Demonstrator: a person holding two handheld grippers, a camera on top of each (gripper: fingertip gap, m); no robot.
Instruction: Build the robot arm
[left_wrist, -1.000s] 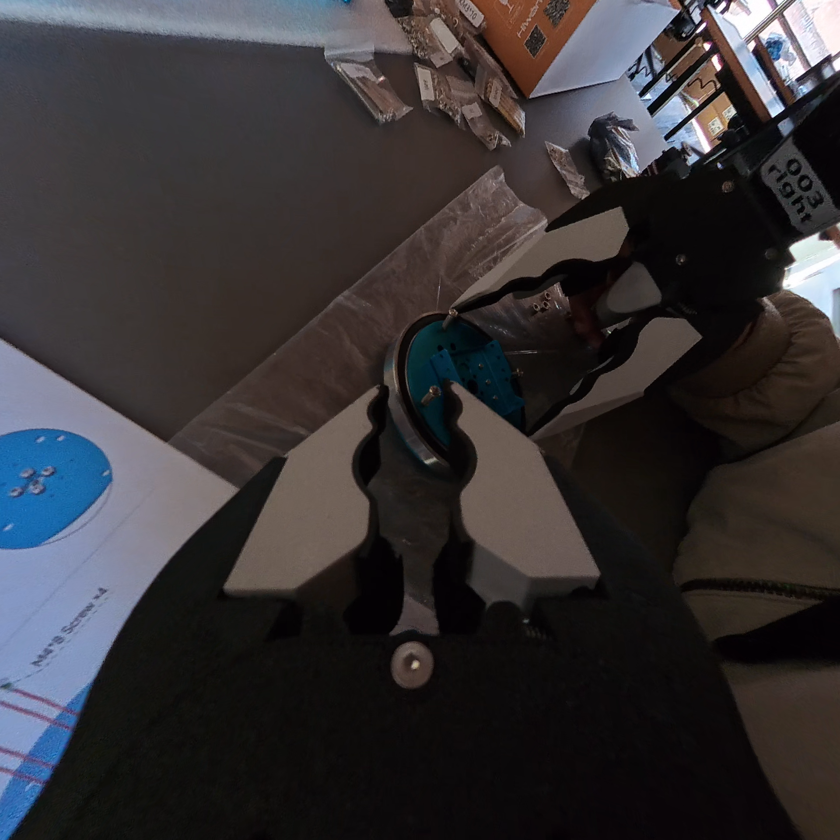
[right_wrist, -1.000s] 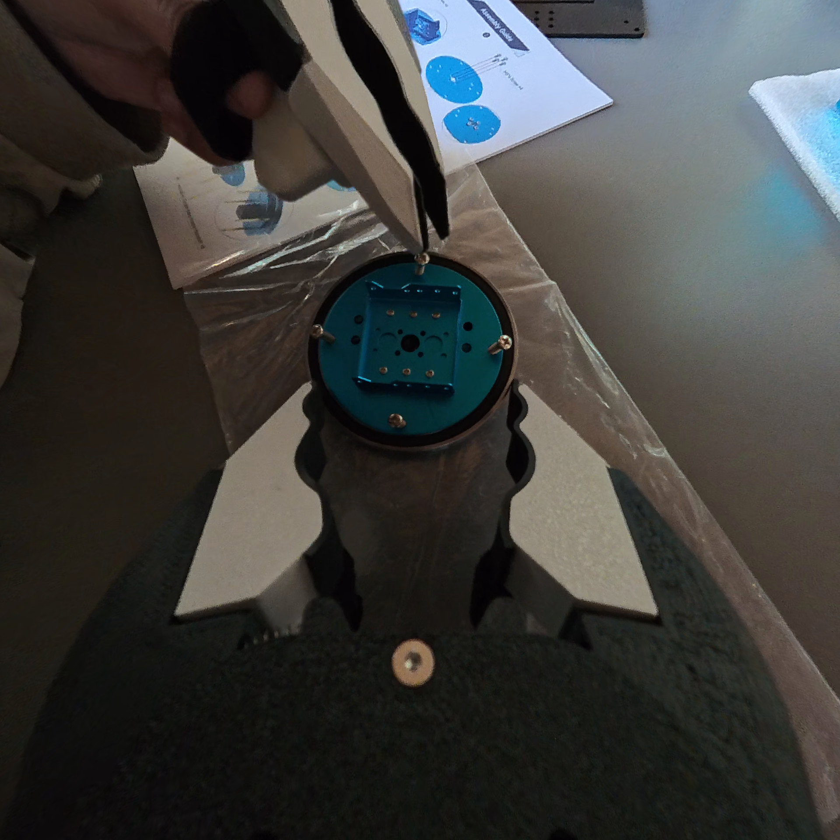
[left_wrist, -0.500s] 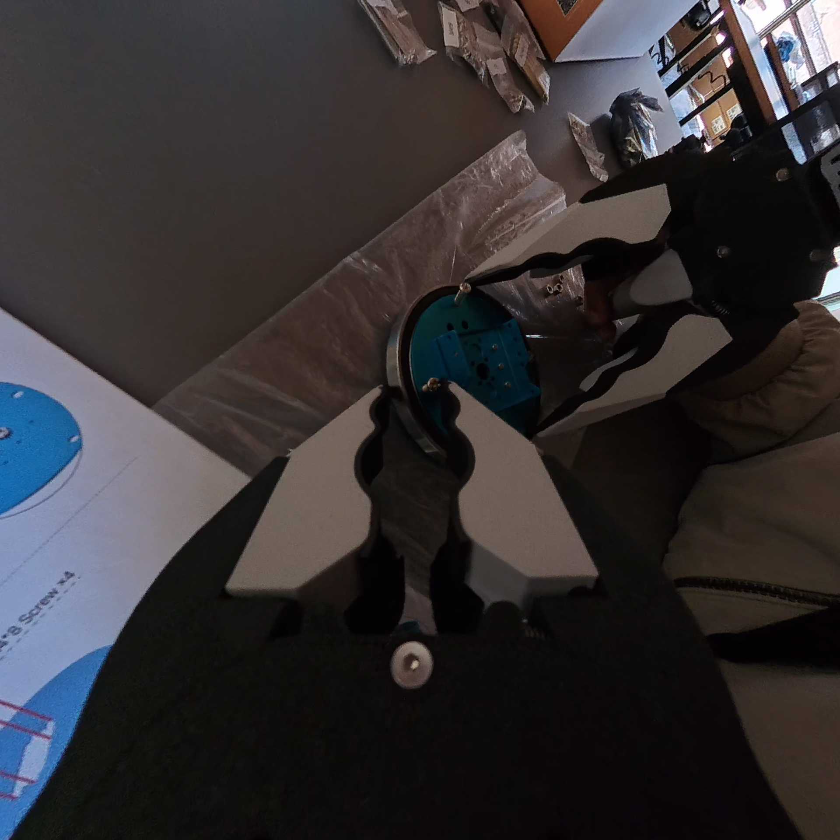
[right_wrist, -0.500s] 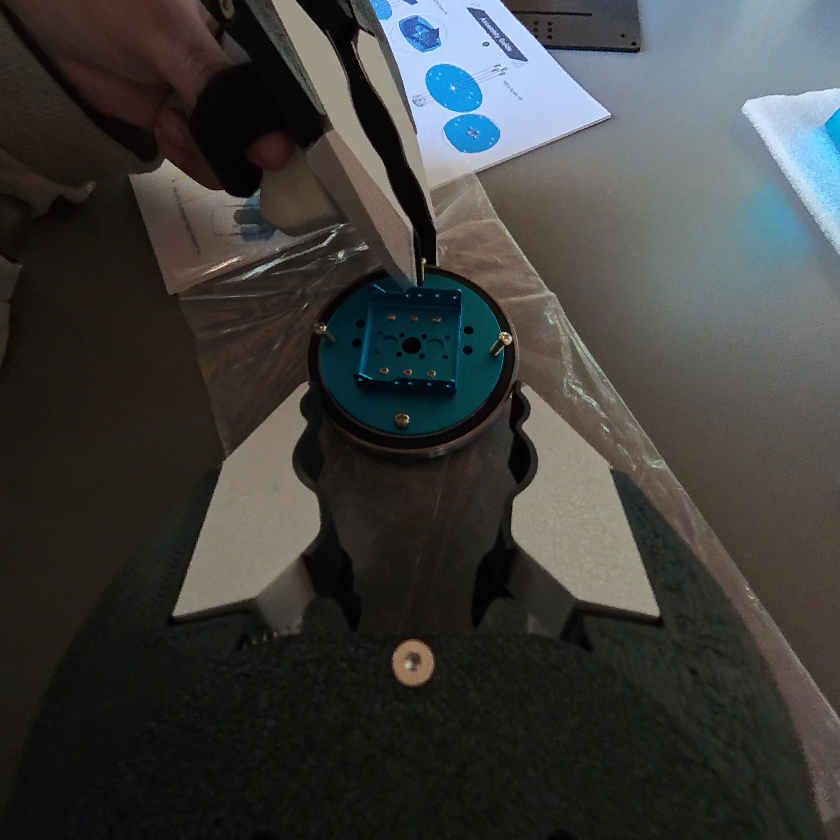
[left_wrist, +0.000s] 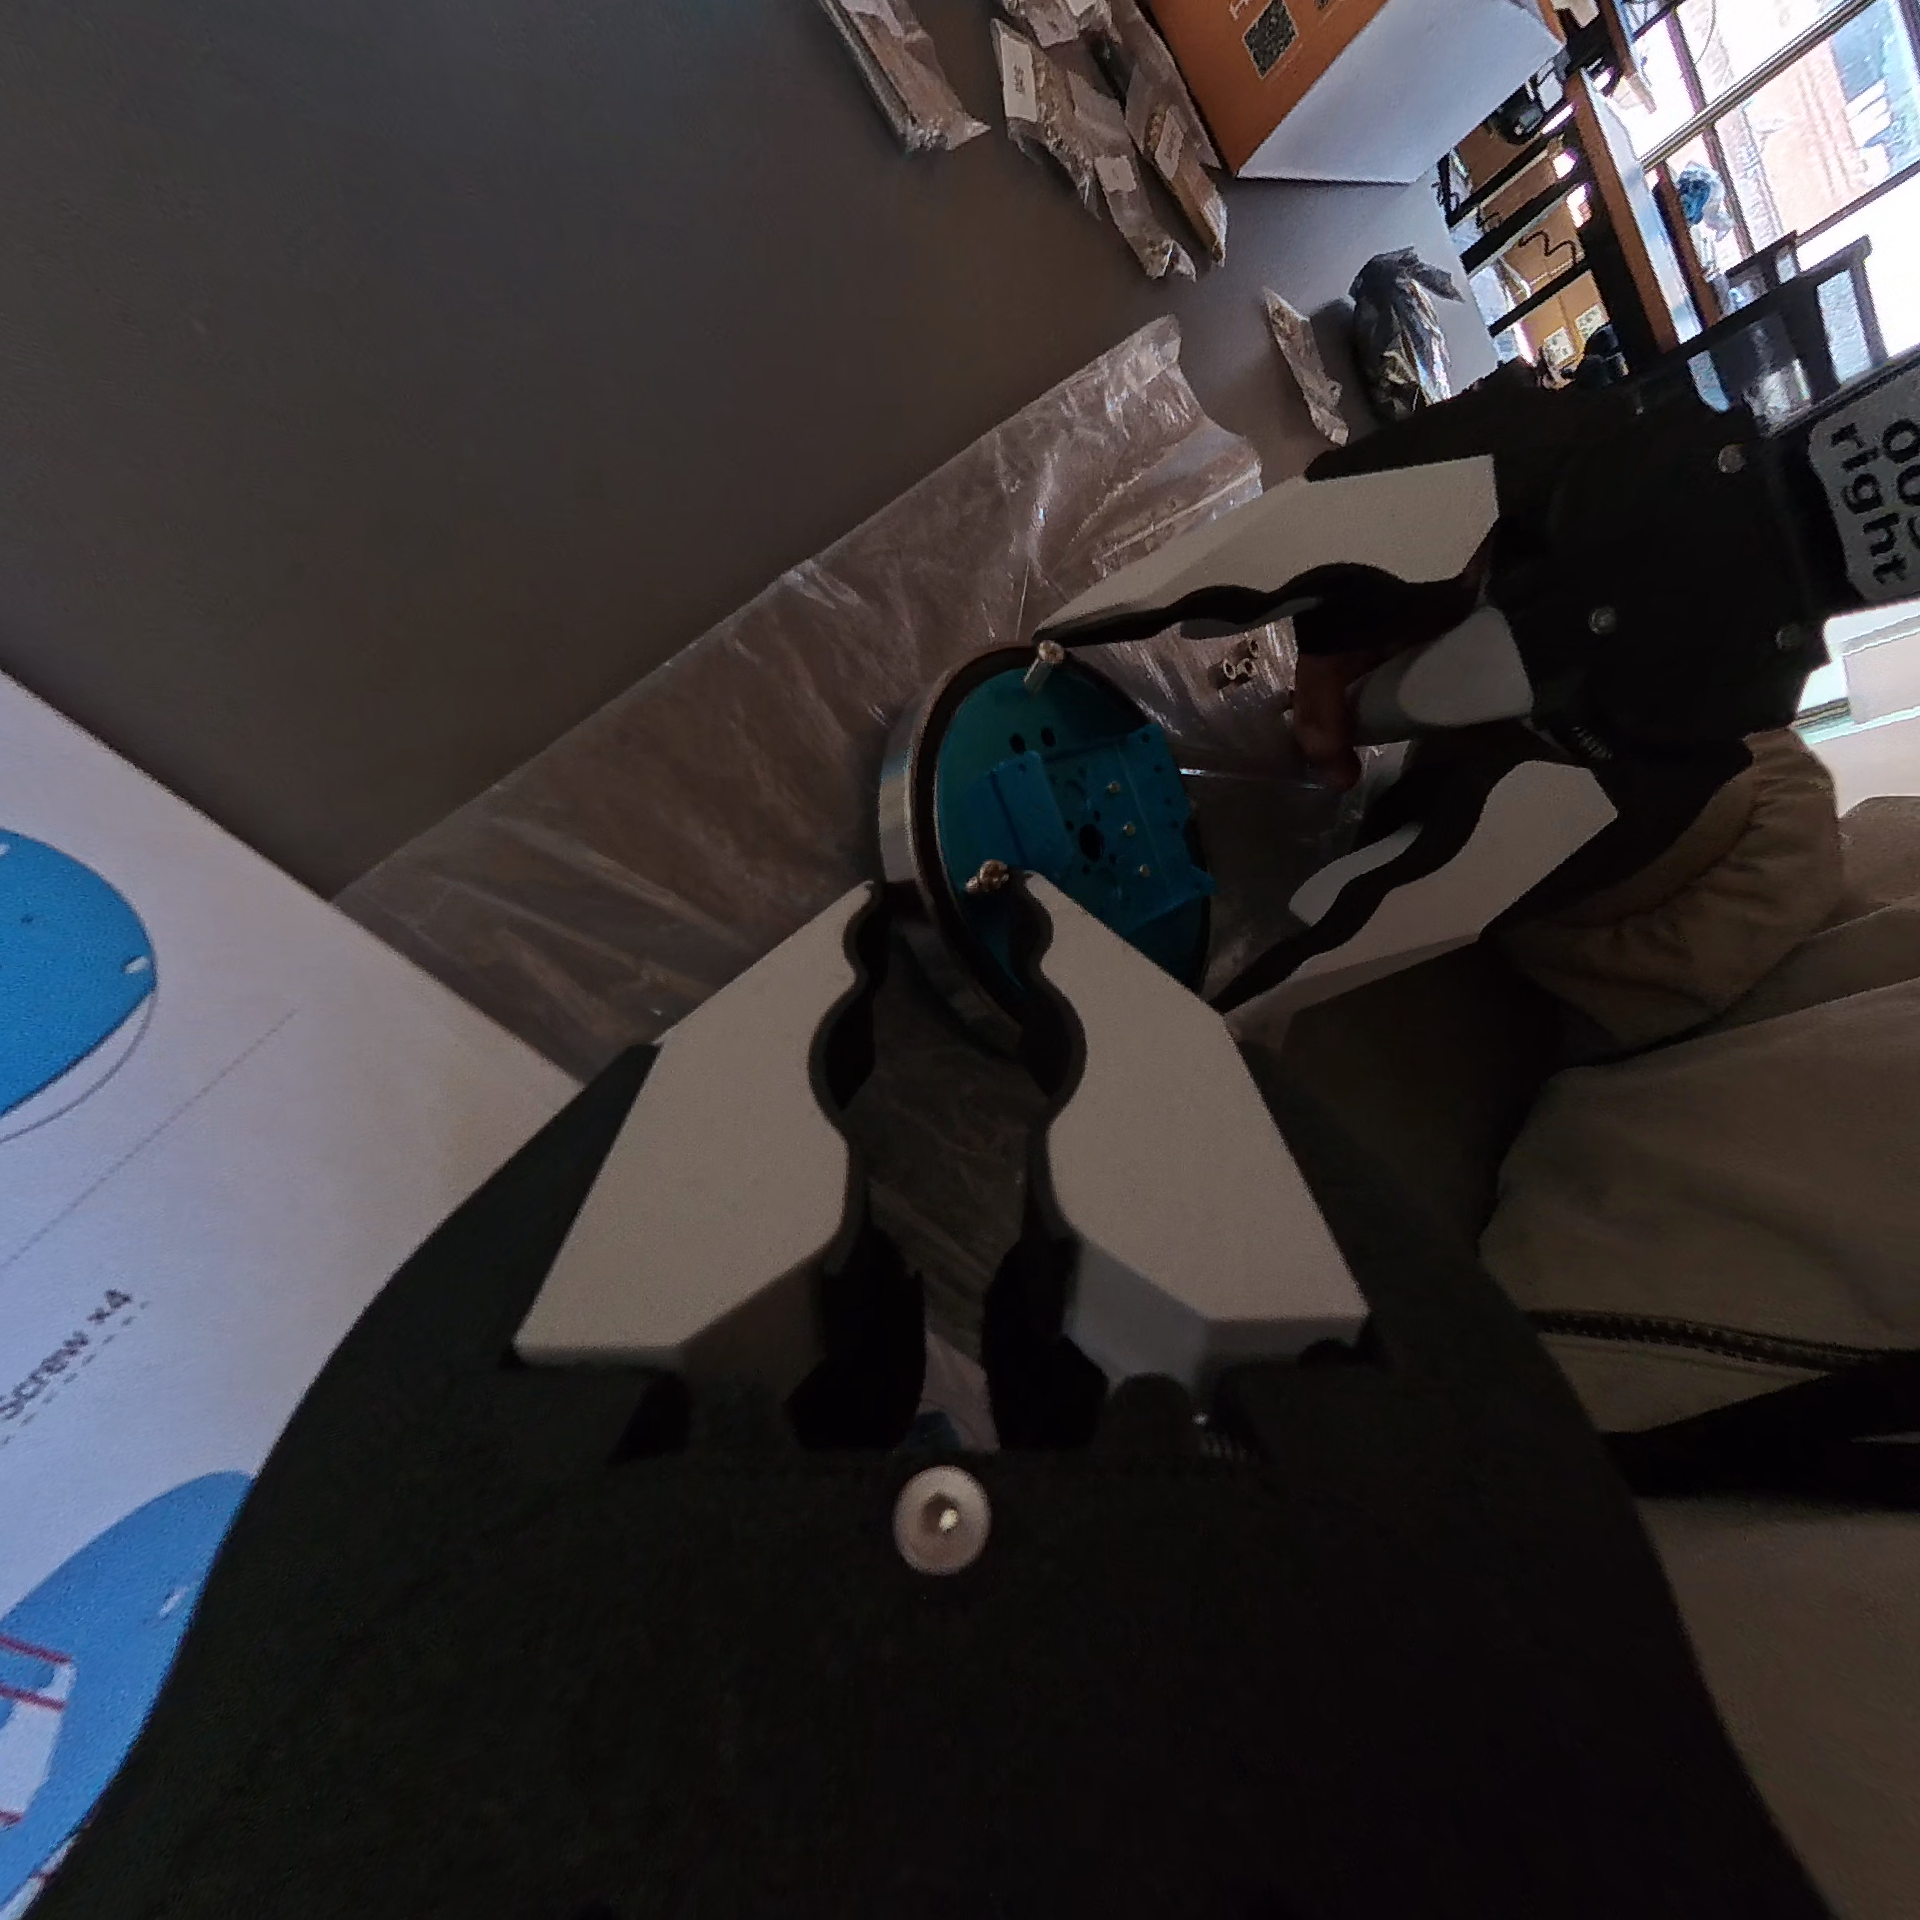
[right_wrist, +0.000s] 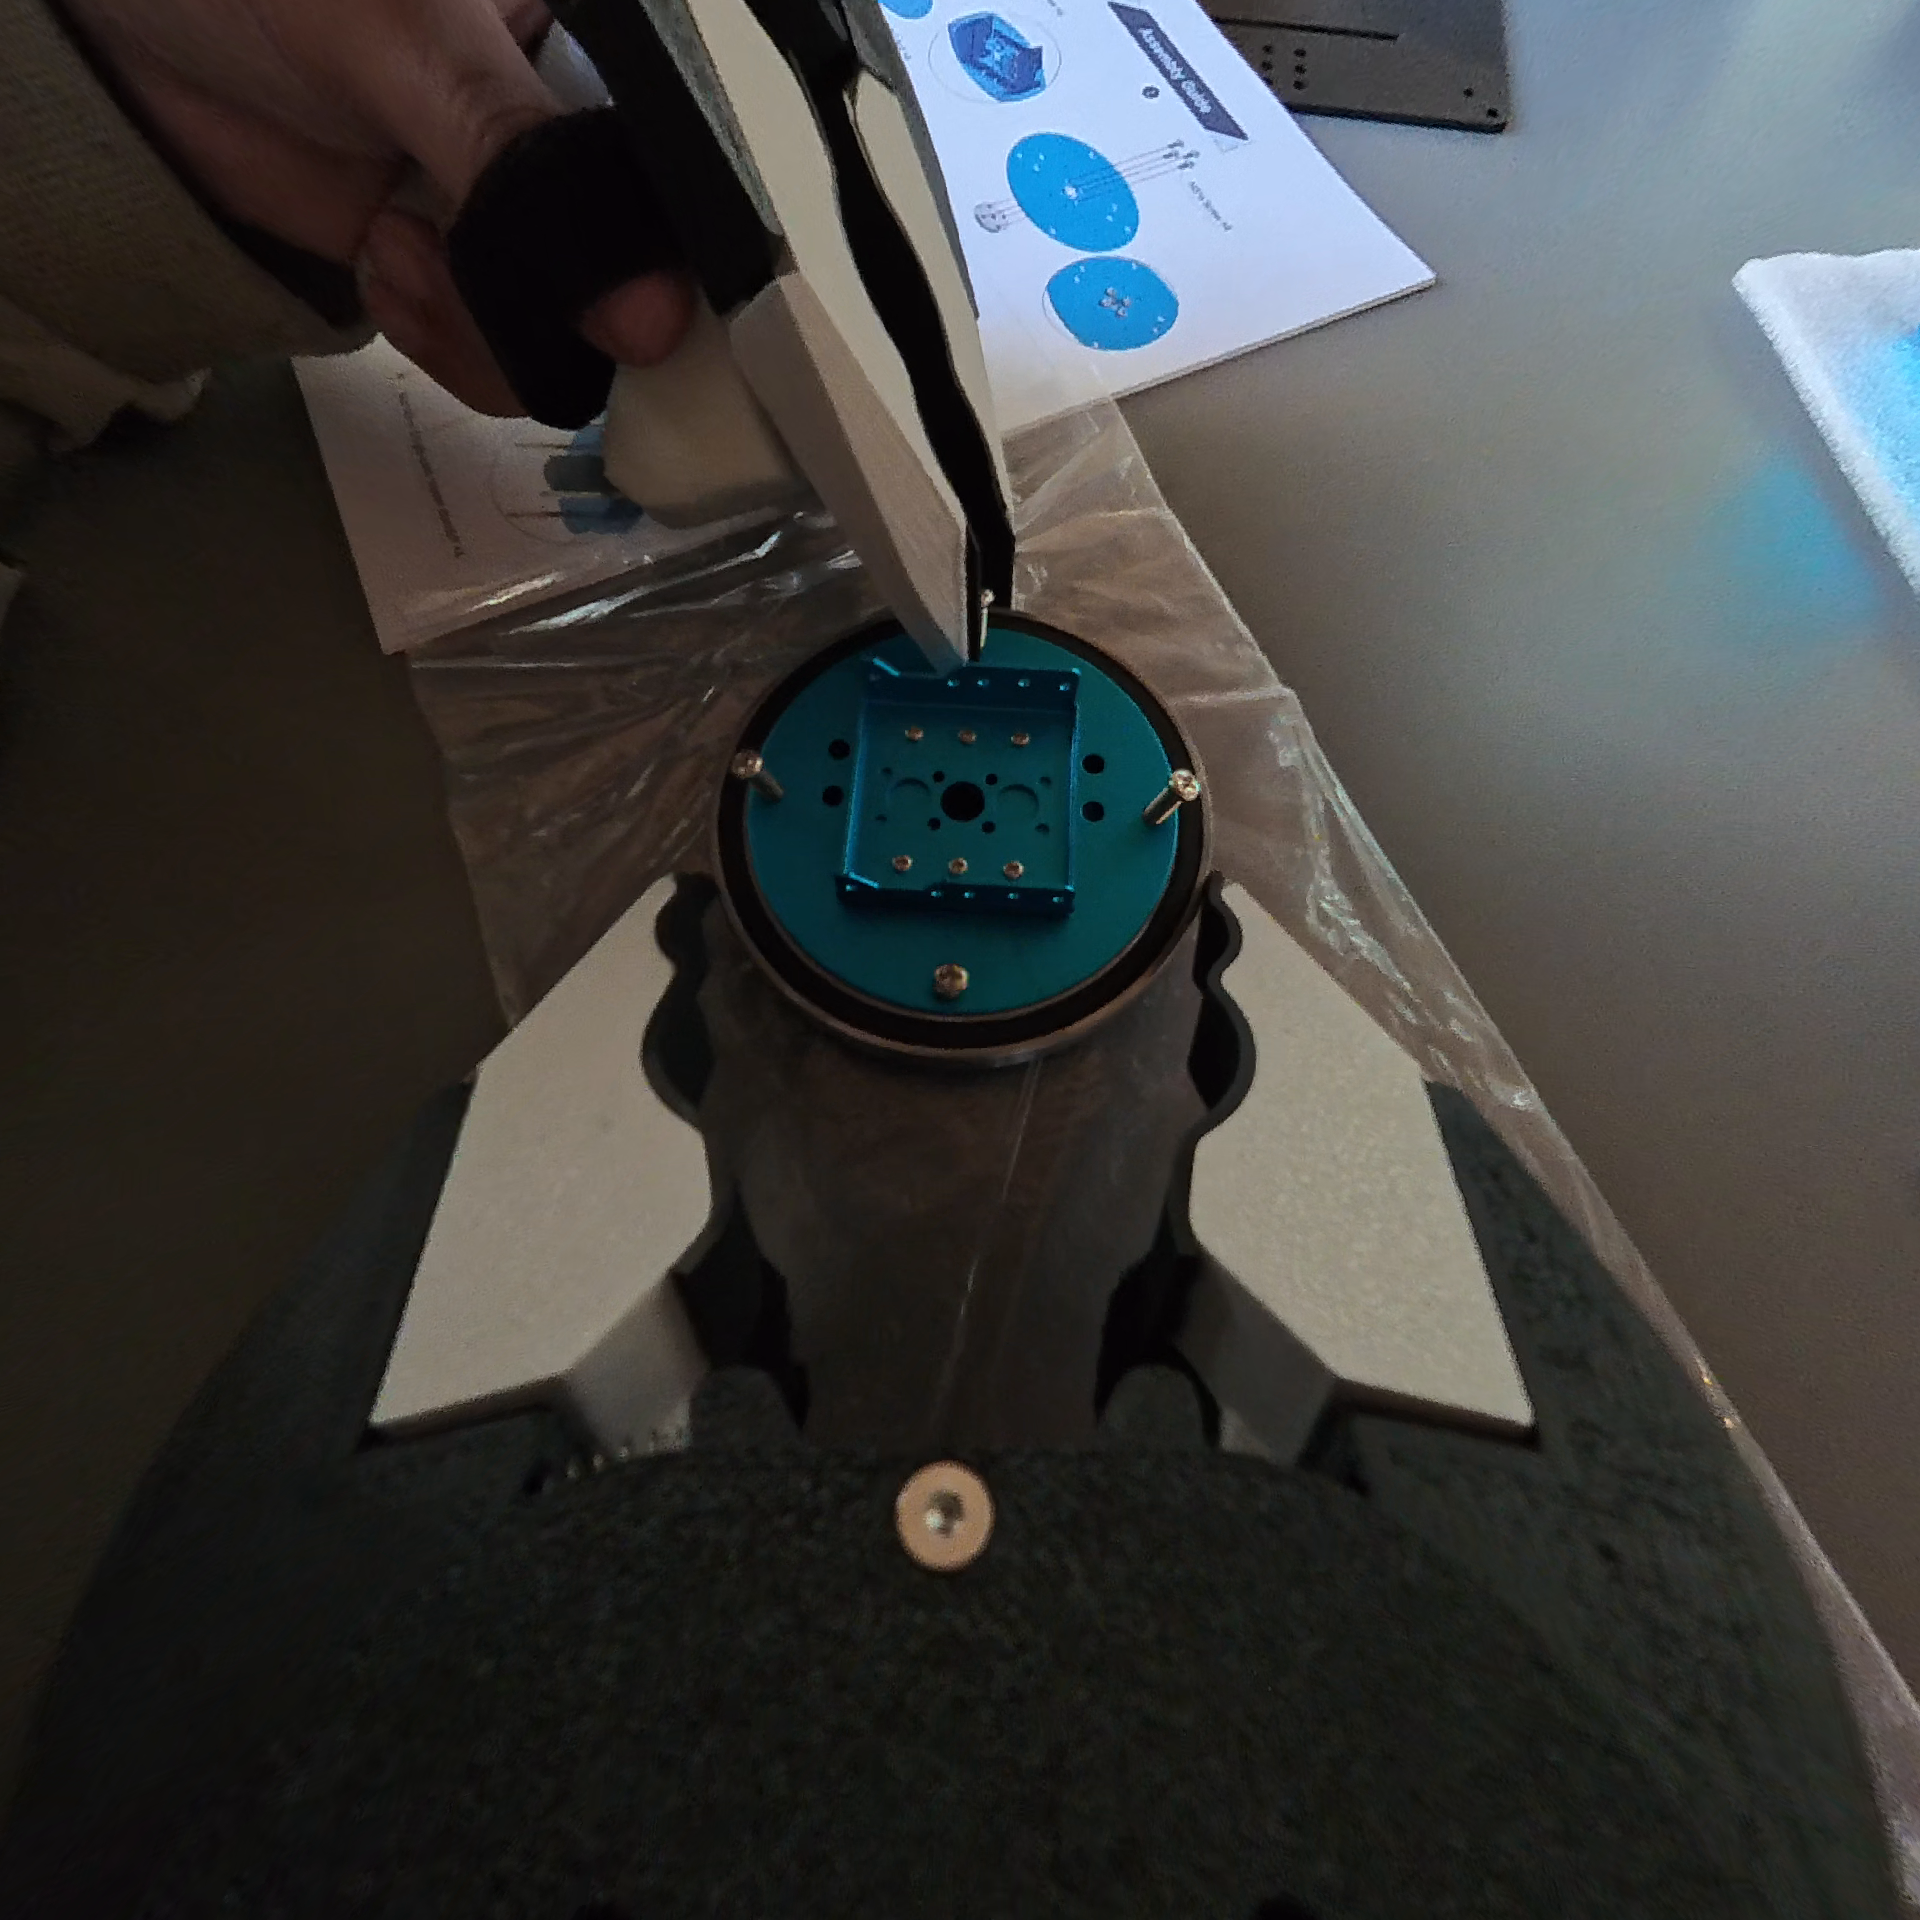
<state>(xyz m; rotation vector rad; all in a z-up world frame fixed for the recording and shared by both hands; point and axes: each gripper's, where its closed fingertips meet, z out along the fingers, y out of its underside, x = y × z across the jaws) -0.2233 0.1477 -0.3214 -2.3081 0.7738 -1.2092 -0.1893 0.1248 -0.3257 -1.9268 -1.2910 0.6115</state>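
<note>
Right gripper (right_wrist: 961, 904): fingers spread wide, clamped on the blue disc's (right_wrist: 961, 971) rim, as before.
Left gripper (right_wrist: 971, 613): fingers nearly together around the far screw (right_wrist: 985, 597); tips now lower, over the disc's far edge.
Disc location: on plastic bag (right_wrist: 1299, 831), table (right_wrist: 1558, 623).

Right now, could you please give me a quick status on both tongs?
Right tongs shut on blue disc. Left tongs at its rim screw, grip unclear. Plastic bag underneath.

A dark grey table (left_wrist: 436, 343) fills most of both views, dim near the camera and paler where daylight falls from tall windows (left_wrist: 1766, 114) at the far end of the room, with dark wooden shelving (left_wrist: 1558, 197) standing in front of the glass.
</note>
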